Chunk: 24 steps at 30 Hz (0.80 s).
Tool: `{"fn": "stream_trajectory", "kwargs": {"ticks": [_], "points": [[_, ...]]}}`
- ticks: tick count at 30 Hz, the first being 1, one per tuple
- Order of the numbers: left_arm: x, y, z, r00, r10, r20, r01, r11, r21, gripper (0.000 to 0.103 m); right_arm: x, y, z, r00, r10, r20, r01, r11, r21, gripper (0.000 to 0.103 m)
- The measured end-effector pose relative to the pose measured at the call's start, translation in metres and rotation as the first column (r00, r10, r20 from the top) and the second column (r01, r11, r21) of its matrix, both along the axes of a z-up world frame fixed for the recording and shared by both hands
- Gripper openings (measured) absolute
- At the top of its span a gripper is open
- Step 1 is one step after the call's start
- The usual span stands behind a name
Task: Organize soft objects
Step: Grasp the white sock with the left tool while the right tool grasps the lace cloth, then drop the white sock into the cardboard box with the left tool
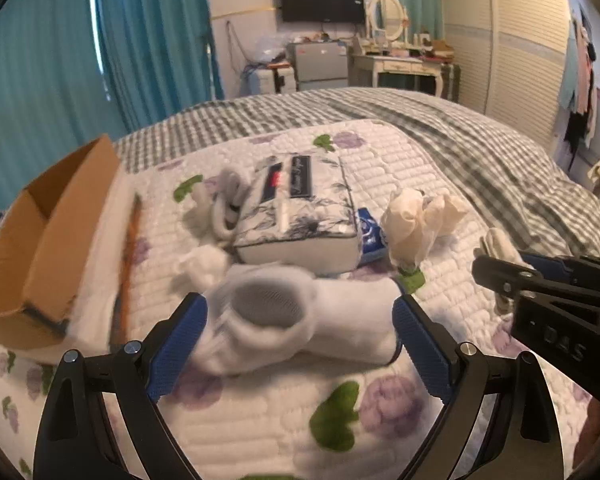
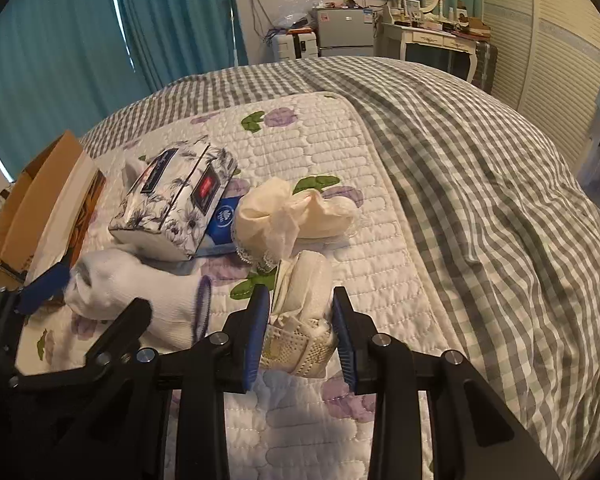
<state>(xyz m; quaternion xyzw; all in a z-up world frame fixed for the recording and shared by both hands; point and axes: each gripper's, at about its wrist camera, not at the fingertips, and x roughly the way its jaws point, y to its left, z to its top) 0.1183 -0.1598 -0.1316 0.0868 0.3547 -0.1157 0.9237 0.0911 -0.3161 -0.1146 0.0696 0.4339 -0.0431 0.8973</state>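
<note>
The left claw point(image 1: 300, 332) gapes wide around a white sock point(image 1: 300, 320) on the quilt point(image 1: 260, 420), whose length runs across, pad to pad. The right claw point(image 2: 302, 332) seems closed on a cream sock point(image 2: 300, 320); the box point(image 1: 48, 240) lies left, nearer the left claw.

White sock point(image 1: 296, 320) smeared by motion blur in the left wrist view, its cuff edges soft. Cardboard box point(image 1: 40, 248) runs off the left border, its inside unseen. Blue packet point(image 1: 370, 236) mostly buried under the floral tissue box point(image 1: 300, 208), label unreadable. The right tool point(image 1: 496, 276) covers most of the cream sock point(image 2: 300, 320); whether the pads touch it, can't tell.
</note>
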Motion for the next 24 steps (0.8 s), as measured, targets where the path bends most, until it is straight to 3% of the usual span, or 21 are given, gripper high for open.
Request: {"fn": "stream_trajectory", "kwargs": {"ticks": [7,11,13,17,24], "points": [[0.012,-0.016,-0.027,1.0,-0.007,0.024,0.003,0.986,0.167,0.095,0.001,0.0,-0.004,1.0,0.006,-0.005,-0.006,1.0,0.01,0.031],[0.01,-0.015,-0.03,1.0,0.001,0.016,-0.004,0.978,0.207,0.095,-0.002,0.002,0.001,1.0,0.019,0.005,-0.019,1.0,0.016,0.031],[0.009,-0.01,-0.03,1.0,0.011,0.005,-0.011,0.98,0.196,0.095,-0.004,0.003,0.003,1.0,0.026,0.012,-0.027,0.999,0.018,0.031],[0.004,0.005,-0.025,1.0,0.027,-0.01,-0.025,0.989,0.146,0.075,-0.009,0.005,0.008,0.999,0.036,0.018,-0.037,0.999,0.032,0.031],[-0.019,0.03,-0.007,0.999,0.032,-0.021,-0.03,0.997,0.064,0.055,-0.021,0.01,0.024,0.998,0.054,0.044,-0.056,0.997,0.05,0.031]]}}
